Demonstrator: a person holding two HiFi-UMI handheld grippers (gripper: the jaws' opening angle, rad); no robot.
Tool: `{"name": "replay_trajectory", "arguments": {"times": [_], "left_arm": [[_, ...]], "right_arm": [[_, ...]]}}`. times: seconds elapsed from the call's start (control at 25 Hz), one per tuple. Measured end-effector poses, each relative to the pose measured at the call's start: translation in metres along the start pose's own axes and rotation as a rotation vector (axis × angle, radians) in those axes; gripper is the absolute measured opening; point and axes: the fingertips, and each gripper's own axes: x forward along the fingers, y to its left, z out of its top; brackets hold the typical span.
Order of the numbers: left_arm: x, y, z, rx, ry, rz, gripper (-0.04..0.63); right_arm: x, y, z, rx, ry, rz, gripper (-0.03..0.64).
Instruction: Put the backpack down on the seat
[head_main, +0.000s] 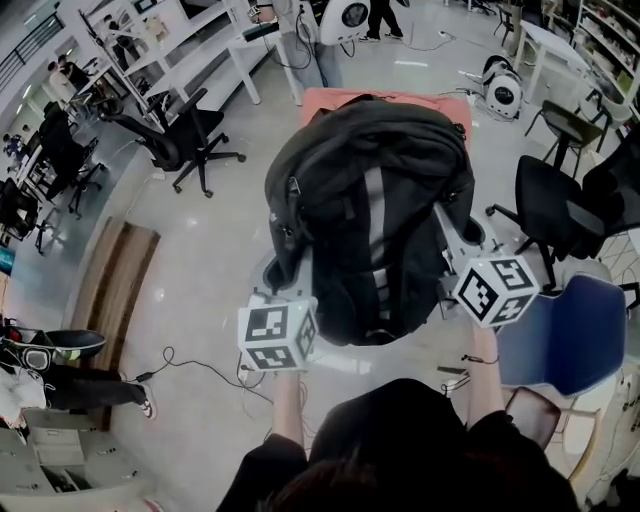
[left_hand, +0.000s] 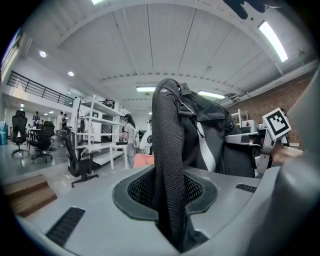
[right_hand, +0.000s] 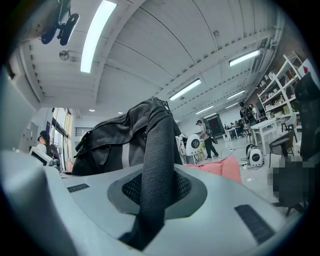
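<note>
Left tongs (left_hand: 166, 192) grip the backpack's (head_main: 370, 200) left strap (left_hand: 167, 145), right tongs (right_hand: 152, 200) its right strap (right_hand: 159, 150); pink seat (head_main: 320, 105) lies beyond them.

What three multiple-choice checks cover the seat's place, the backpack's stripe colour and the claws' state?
1. In the head view the seat lies: A) beyond the backpack B) bottom edge C) left edge.
2. The backpack's stripe is: A) red B) light grey C) yellow.
3. The left claw and right claw are: A) open, empty B) shut on nothing C) each shut on a strap.
Key: 1A, it shows past the backpack's far side; 2B, pale band down the middle; 3C, mesh pinched in each.
</note>
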Motion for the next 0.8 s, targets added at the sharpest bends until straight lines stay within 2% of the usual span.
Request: {"name": "replay_trajectory", "arguments": {"times": [0.6, 0.8], "left_arm": [[0.127, 0.004, 0.015, -0.038, 0.046, 0.007, 0.100], [0.171, 0.012, 0.004, -0.063, 0.083, 0.023, 0.100]], "right_arm": [[0.096, -0.088, 0.011, 0.016, 0.047, 0.004, 0.048], [0.133, -0.114, -0.001, 0.023, 0.079, 0.019, 0.048]]}}
